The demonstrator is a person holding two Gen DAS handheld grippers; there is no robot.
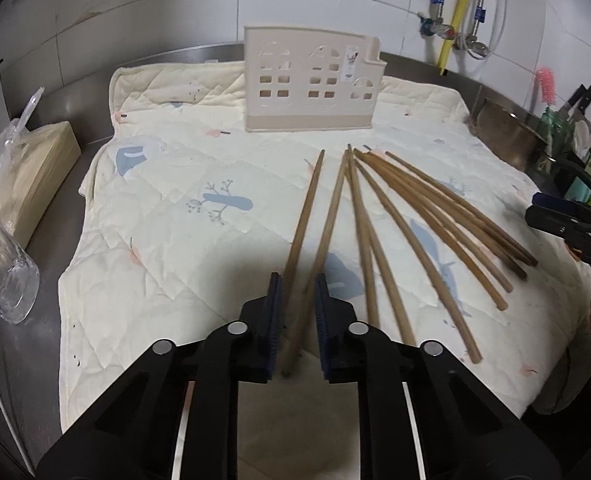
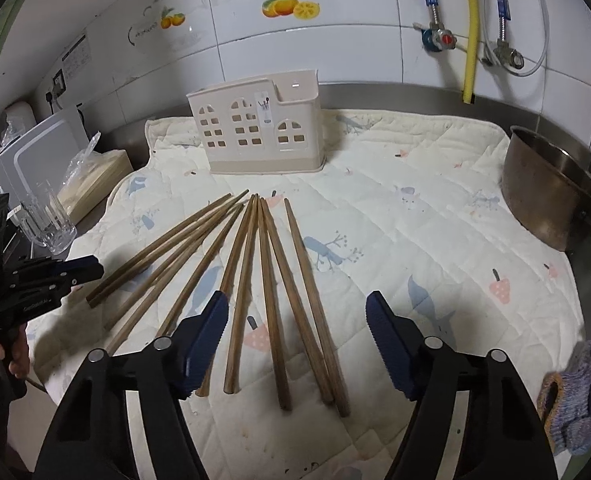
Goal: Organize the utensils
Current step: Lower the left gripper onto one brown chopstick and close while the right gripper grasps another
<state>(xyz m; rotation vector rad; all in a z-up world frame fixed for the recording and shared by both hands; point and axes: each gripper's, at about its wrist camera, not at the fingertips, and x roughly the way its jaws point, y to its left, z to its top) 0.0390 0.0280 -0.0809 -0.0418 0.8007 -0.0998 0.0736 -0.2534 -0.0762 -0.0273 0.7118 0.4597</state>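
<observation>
Presently, on the far left a clear glass mug (image 1: 5, 280) and a wrapped pale block (image 1: 31, 176) stand on the steel counter (image 1: 87, 156), off the quilted mat (image 1: 167, 248). Neither bears on the step in hand.

The left gripper (image 1: 298, 316) is pitched steeply down over the near edge of the mat. Its jaws are drawn close together, with the near ends of two chopsticks (image 1: 303, 232) lying between the blue pads (image 1: 273, 320). A sliver of gap shows on either side of the sticks, so the pads do not appear to press on them yet. In the right wrist view this gripper enters from the left edge, beside the leftmost sticks.

Judgement: this is a pick at the thick ends. The pair should be squeezed evenly so neither stick slips or crosses, then lifted with the tips pointing toward the holder.

The remaining chopsticks (image 2: 263, 292) fan out on the mat, tips converging toward the far side. The cream utensil holder (image 2: 255, 136), with its house-window cut-outs, stands upright at the far centre of the mat, well apart from the sticks and seemingly empty.

The right gripper (image 2: 297, 344) also tilts downward, jaws spread wide, straddling the near ends of several sticks without touching them. It would do well to narrow onto a single pair rather than rake up the group.

At the right a steel pot (image 2: 547, 200) sits on the mat's edge.
</observation>
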